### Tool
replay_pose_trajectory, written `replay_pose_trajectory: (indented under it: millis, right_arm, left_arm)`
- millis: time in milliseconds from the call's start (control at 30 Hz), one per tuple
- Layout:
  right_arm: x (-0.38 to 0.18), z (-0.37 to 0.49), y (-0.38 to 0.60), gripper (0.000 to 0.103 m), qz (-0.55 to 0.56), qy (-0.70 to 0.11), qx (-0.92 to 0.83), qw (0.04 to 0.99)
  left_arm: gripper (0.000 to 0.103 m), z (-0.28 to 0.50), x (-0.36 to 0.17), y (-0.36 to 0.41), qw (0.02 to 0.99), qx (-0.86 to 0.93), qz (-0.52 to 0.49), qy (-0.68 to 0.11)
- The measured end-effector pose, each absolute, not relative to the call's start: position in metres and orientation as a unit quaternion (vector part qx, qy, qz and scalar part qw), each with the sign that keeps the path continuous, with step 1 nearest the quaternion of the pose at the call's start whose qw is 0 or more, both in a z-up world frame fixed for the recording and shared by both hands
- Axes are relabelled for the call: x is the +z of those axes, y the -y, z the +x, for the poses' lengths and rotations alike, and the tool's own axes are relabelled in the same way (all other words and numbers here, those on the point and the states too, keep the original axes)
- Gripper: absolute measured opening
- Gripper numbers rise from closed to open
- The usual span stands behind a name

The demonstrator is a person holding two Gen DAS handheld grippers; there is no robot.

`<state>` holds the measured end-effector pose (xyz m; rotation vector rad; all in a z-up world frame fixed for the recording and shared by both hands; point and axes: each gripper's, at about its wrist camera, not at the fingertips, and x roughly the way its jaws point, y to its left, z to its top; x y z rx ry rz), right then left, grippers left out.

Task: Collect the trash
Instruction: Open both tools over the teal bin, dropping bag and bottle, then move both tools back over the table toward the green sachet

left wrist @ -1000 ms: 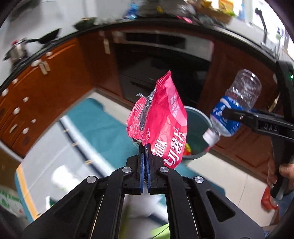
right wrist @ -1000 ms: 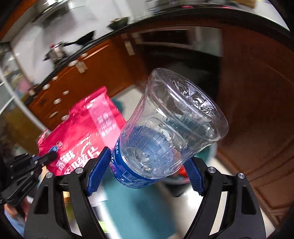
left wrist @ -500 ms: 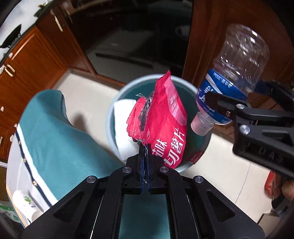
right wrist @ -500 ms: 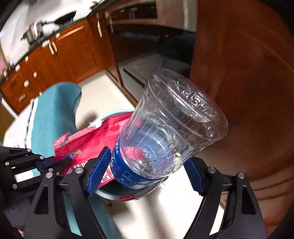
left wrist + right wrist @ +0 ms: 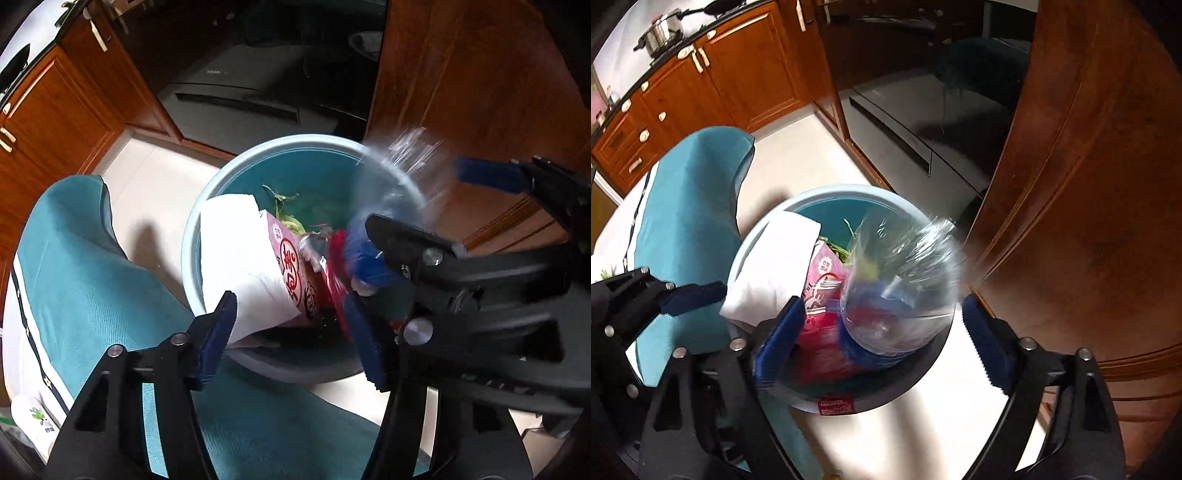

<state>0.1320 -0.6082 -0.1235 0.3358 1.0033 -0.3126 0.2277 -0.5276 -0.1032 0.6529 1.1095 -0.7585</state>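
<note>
Both grippers over the bin (image 5: pixel 201 221); my left gripper (image 5: pixel 291 325) has its jaws spread wide with nothing between them; my right gripper (image 5: pixel 882 332) is spread wide too, blue pads clear of the load; clear plastic bottle (image 5: pixel 901 291) is motion-blurred between and just past the right pads, not touching either as far as I can tell, so I read it as dropping into the bin, blue label end down; in the left view it's only a smear (image 5: pixel 391 192) across the far rim; red snack wrapper (image 5: pixel 820 332) is inside the bin, under and beside the bottle; also in there: a white paper sheet (image 5: pixel 243 258) leaning on the near-left wall, a pink printed pack (image 5: pixel 291 266), some green scraps (image 5: pixel 288 218); bin sits on pale floor (image 5: pixel 798 162) just beside a teal cloth (image 5: pixel 92 266), wooden cabinet doors (image 5: pixel 1089 184) close on the right; progress judgement: wrapper deposited, bottle release in hand but not yet settled; both grippers will be free for another pick; can't see from here whether more trash is left elsewhere; only candidate is a small white bottle-like item (image 5: pixel 33 421) at the left view's lower-left edge, too cropped to call.
</note>
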Motion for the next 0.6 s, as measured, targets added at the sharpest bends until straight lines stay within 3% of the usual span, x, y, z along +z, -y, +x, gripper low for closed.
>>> replay_pose_trajectory:
  millis: [600]
  right_arm:
    - [-0.112, 0.100, 0.598, 0.086, 0.202, -0.484, -0.159, 0.837]
  left_arm:
    - [0.075, 0.206, -0.067, 0.494, 0.745, -0.349, 0.280, -0.495]
